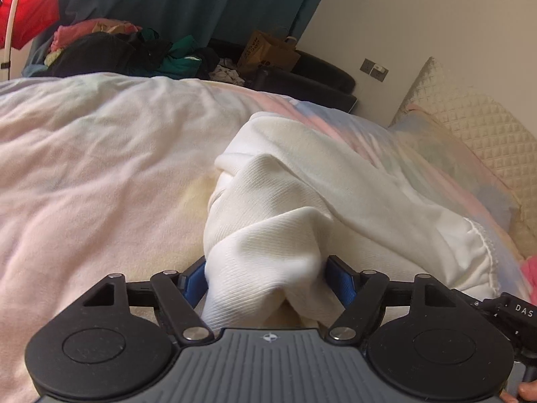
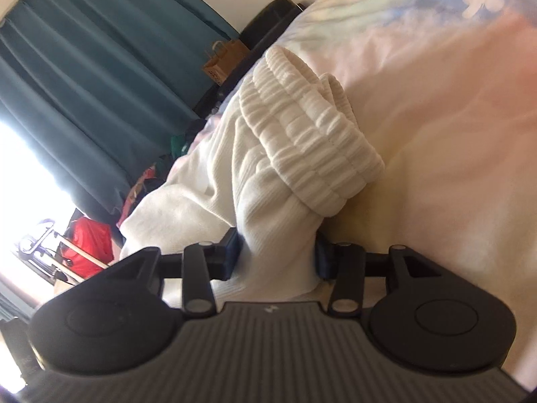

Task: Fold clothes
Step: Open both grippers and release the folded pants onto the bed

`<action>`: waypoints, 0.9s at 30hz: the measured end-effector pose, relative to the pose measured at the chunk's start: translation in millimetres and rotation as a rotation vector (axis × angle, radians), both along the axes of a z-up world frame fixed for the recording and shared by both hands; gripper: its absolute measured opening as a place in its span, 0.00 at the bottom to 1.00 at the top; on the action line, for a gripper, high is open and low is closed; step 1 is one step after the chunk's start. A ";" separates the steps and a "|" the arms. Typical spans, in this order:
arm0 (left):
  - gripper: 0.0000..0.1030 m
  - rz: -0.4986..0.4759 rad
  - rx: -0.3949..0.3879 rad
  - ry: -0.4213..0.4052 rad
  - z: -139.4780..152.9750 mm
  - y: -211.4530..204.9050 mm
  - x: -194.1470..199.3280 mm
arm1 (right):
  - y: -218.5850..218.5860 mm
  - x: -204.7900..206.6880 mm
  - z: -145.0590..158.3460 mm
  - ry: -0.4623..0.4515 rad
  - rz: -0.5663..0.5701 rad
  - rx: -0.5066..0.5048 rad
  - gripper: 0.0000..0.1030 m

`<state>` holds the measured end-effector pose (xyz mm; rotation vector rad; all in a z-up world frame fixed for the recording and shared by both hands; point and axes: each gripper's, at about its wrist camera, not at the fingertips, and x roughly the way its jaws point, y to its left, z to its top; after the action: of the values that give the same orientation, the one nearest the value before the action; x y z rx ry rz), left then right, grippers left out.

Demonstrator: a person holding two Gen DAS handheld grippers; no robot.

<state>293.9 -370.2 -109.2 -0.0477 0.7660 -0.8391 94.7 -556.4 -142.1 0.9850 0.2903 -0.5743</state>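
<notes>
two claws at a white garment on a bed

the white ribbed knit garment [image 1: 302, 201] lies bunched at frame centre on the pastel bedspread [image 1: 100, 154]. the left claw [image 1: 266, 277], bottom centre, stands wide with cloth between its blue pads. the right claw [image 2: 278, 257] stands partly apart around a fold below the elastic waistband [image 2: 302, 127]; whether either presses, i cannot tell.

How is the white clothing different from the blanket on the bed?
The white garment is plain cream all over, while the bedspread has soft pink, blue and yellow patches. The garment has a fine ribbed knit and a thick gathered waistband; the bedspread looks smooth. The garment lies bunched in a heap, with cloth between the jaws of both hand-held grippers; the bedspread lies spread out under it. Both are soft, pale fabric.
</notes>
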 end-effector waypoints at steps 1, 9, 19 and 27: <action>0.75 0.012 0.022 -0.006 10.6 1.1 -5.5 | 1.0 -3.3 7.6 0.032 -0.006 0.020 0.47; 0.88 0.038 0.039 -0.141 133.2 37.5 -84.9 | 53.1 -62.7 114.7 0.151 0.036 -0.170 0.47; 1.00 0.031 -0.030 -0.393 268.1 107.9 -252.3 | 133.4 -141.4 254.3 0.016 0.103 -0.502 1.00; 1.00 0.046 -0.034 -0.487 287.3 159.1 -340.7 | 190.1 -188.6 274.3 0.021 0.128 -0.644 1.00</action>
<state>-46.8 -211.0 178.2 0.1065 0.2914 -0.7783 -94.0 -366.3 132.2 0.3356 0.1666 -0.5127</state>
